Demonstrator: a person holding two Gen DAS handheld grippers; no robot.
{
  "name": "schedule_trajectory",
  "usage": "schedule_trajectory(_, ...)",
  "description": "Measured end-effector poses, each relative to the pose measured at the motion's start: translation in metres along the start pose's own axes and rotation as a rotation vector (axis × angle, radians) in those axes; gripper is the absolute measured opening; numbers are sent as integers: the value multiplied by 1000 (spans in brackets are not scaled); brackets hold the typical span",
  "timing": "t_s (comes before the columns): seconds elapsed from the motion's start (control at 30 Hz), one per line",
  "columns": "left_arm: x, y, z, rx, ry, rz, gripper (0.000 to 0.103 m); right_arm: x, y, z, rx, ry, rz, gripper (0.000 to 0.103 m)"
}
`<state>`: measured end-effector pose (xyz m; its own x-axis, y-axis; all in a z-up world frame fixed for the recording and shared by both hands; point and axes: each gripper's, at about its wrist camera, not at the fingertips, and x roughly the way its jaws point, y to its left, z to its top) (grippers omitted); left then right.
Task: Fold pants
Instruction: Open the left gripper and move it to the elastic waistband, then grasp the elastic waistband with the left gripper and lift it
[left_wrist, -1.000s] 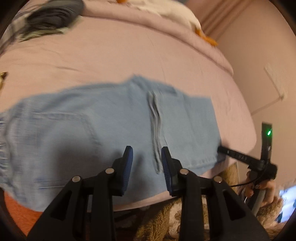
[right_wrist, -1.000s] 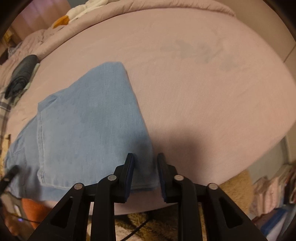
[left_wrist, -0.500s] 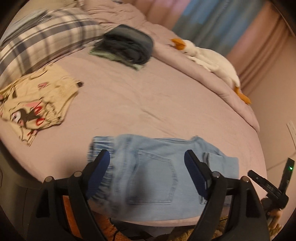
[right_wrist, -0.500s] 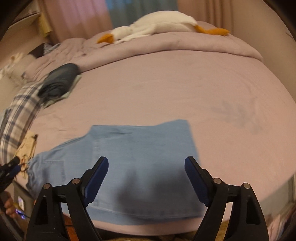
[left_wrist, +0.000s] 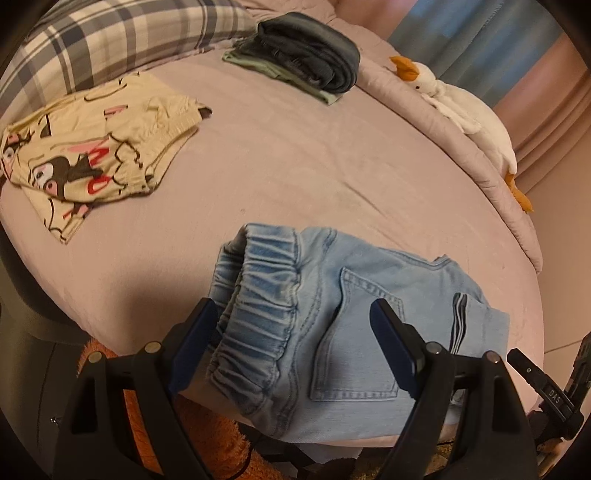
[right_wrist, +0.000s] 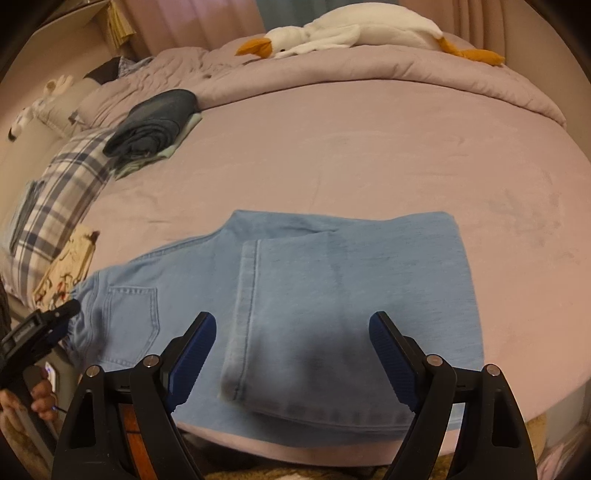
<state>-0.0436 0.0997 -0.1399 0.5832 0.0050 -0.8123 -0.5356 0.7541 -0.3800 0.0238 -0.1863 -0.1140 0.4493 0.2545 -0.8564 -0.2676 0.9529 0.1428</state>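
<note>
Fingers spread on both, left view shows jeans waistband, right view folded legs.

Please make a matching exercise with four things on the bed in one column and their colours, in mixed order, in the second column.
Things:
1. pants
2. goose
3. pillow
4. sheet

Colours:
a. grey and white plaid
b. light blue
c. pale purple
d. white with orange beak

Pairs: 1-b, 2-d, 3-a, 4-c
</note>
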Motion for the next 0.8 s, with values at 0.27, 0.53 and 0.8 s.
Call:
schedule_trajectory(0.27, 7, 9, -3, -18, 24, -5, 85, 7, 0, -2, 10, 29, 7, 85)
schedule_trajectory(0.53, 18, 24, -6, -45, 59, 18, 85, 12, 4, -4, 1, 50, 9, 85)
schedule_trajectory(0.8, 22, 31, -4, -65, 78, 5, 85, 17, 5, -5, 2, 67, 8, 85)
